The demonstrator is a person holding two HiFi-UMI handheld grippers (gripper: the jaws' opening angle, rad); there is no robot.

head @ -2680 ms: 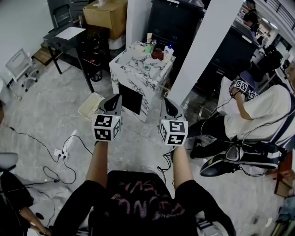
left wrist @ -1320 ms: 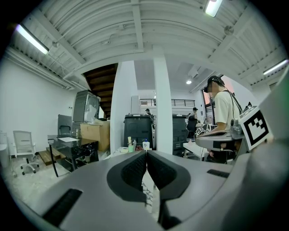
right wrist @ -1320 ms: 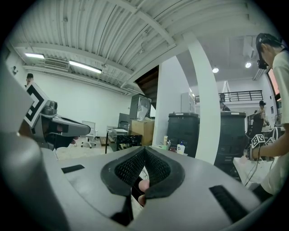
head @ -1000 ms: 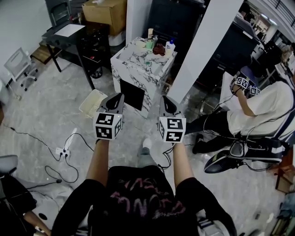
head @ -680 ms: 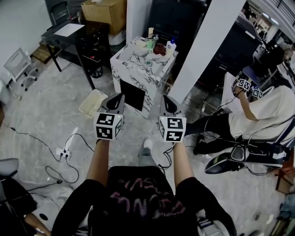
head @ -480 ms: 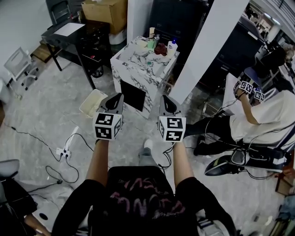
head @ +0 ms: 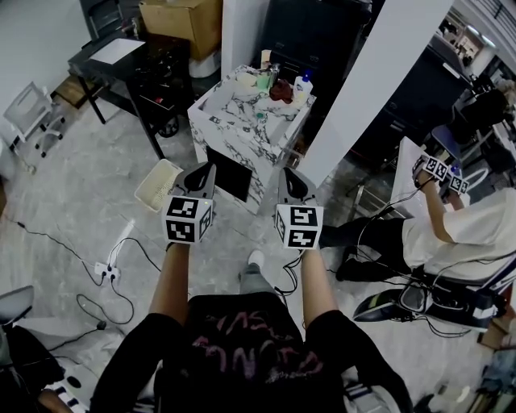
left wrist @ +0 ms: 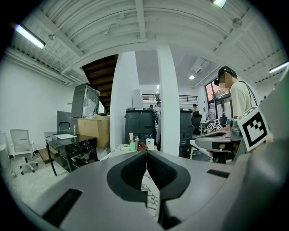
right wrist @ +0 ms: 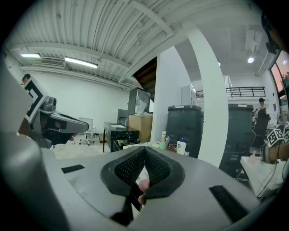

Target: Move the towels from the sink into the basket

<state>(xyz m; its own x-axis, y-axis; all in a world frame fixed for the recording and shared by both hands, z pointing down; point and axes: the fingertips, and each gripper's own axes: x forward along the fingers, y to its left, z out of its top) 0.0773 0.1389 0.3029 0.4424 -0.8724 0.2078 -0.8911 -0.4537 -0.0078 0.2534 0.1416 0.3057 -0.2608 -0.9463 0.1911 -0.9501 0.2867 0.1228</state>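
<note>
1. At the left edge of the head view a white chair [head: 32,113] stands on the pale floor [head: 72,193], with bare floor between it and us. In the lower left a power strip [head: 105,270] and its black cables trail across that stretch.
2. In the upper left stands a black table [head: 121,60] with a cardboard box [head: 181,20] behind it. The table's near legs come down close to the left side of the sink unit.
3. The basket [head: 157,184], pale and shallow, sits on the floor left of centre, near the sink unit's lower left corner and apart from it.
4. Our left gripper [head: 203,169] points forward at centre left. Its jaws are pressed together with nothing between them.
5. The marble sink unit [head: 242,129] stands at upper centre, with a dark opening in its front face. Bottles and a dark red lump [head: 280,90] crowd the far end of its top. We cannot tell from here whether that lump is a towel, and we cannot pick out any other towels. Open floor lies between the unit's front edge and us.
6. Our right gripper [head: 289,174] is level with the left one at centre right. Its jaws meet at the tips and grip nothing.
7. A white column [head: 363,89] slants down from the upper right and ends just beside the unit's right edge.
8. At the right a seated person [head: 459,234] stretches their legs toward centre, with cables around their feet, which narrows the way on that side.
</note>
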